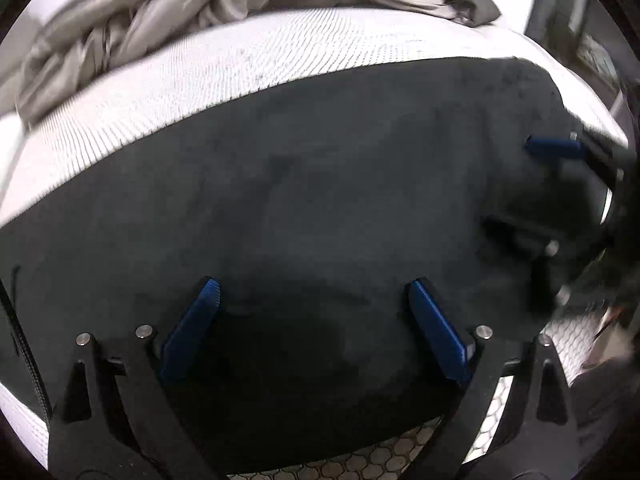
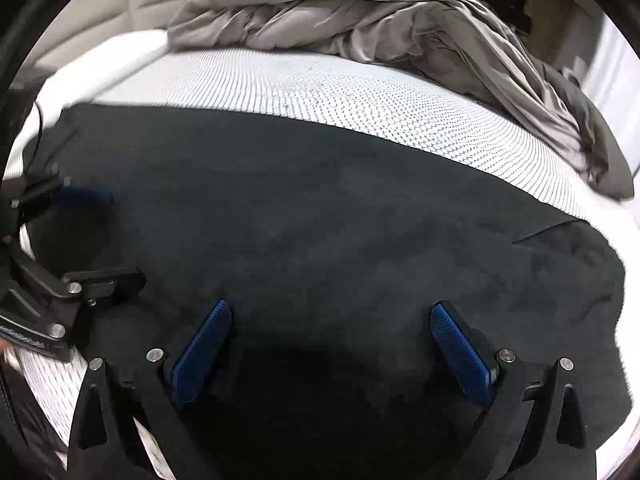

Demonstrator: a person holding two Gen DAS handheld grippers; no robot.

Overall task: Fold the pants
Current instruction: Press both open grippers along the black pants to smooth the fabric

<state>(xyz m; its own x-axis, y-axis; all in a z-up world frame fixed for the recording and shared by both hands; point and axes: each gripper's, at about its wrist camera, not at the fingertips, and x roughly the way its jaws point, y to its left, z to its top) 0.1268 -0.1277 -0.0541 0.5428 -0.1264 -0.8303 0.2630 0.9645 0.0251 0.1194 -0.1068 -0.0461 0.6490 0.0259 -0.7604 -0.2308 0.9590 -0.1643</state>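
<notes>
A pair of dark charcoal, soft brushed-fabric pants (image 2: 320,216) lies spread flat on the bed, over a white mattress cover printed with a fine honeycomb pattern (image 2: 360,96), occupying the near part of the bed and running along its near edge; a crumpled grey-taupe duvet (image 2: 360,20) is heaped toward the far side, well apart from the pants. In the right wrist view a fold line or seam shows near the pants' right end, where one layer seems to overlap another, though the blur makes it hard to say which part of the garment that is. The left tongs (image 1: 314,292) hang just above the cloth with their blue-padded fingers (image 1: 436,328) spread wide and nothing between them; the right tongs (image 2: 330,316) stand likewise wide open and empty over the dark fabric, and each pair shows at the edge of the other's view, so they work side by side over the same stretch. The cloth looks light, limp and somewhat fuzzy, so it should drape and sag rather than hold a shape, and it will probably grip the ribbed pads well instead of slipping. A sound hold would be at the edges: pinching the near hem or the corners of one end through all layers together, one pair of tongs to each corner, so the fold carries over evenly. Taking only the top layer risks dragging it askew and leaving wrinkles beneath.
</notes>
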